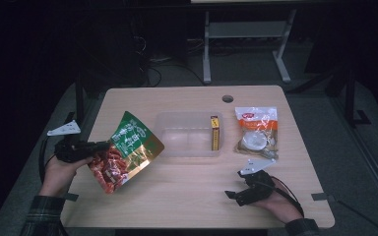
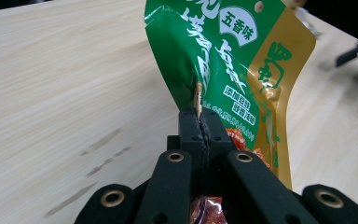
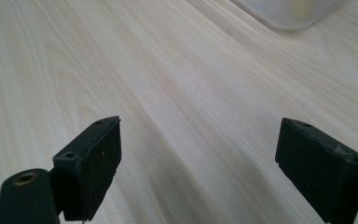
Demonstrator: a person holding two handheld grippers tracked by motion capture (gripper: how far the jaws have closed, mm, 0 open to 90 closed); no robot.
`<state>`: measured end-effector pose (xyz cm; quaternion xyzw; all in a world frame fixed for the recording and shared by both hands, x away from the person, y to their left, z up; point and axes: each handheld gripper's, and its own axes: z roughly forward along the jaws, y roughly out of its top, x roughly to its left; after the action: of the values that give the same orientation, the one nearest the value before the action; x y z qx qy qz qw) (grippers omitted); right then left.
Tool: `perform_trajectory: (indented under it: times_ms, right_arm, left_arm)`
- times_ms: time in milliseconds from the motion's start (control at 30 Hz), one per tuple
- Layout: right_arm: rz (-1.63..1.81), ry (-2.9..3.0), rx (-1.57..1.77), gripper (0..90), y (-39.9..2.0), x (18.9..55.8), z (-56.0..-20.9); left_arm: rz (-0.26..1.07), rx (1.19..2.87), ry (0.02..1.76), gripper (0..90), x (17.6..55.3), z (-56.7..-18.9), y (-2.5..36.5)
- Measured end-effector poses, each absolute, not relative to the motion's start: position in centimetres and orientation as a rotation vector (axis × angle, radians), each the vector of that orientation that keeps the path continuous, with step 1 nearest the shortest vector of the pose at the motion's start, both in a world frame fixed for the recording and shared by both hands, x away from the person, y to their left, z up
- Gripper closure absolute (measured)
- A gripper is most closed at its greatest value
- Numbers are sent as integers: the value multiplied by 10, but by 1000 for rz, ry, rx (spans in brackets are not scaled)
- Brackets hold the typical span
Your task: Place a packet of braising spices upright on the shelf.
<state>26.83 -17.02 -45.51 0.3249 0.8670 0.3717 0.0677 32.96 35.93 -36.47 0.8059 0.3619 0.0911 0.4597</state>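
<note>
A green, gold and red snack bag hangs tilted above the table's left side, its upper corner near the clear plastic tray. My left gripper is shut on the bag's edge; in the left gripper view the two pads pinch the bag's folded seam, with the green and gold bag rising beyond them. My right gripper rests low at the front right of the table, open, and in the right gripper view the bare wood lies between its jaws.
A yellow and red box stands on edge at the right end of the tray. A white and orange packet lies right of the tray. A round hole is in the tabletop at the back. A tray corner shows ahead of the right gripper.
</note>
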Motion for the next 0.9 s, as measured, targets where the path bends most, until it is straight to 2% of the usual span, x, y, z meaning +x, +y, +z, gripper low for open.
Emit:
perform_trajectory:
  times_ms: [300, 900]
  right_arm:
    - [1226, 2637, 990, 139, -169, 268, -448]
    - [1472, 2591, 884, 170, -144, 287, -424]
  left_arm:
    - [167, 2008, 767, 898, 325, -362, 309]
    - [118, 2030, 674, 899, 327, -367, 236]
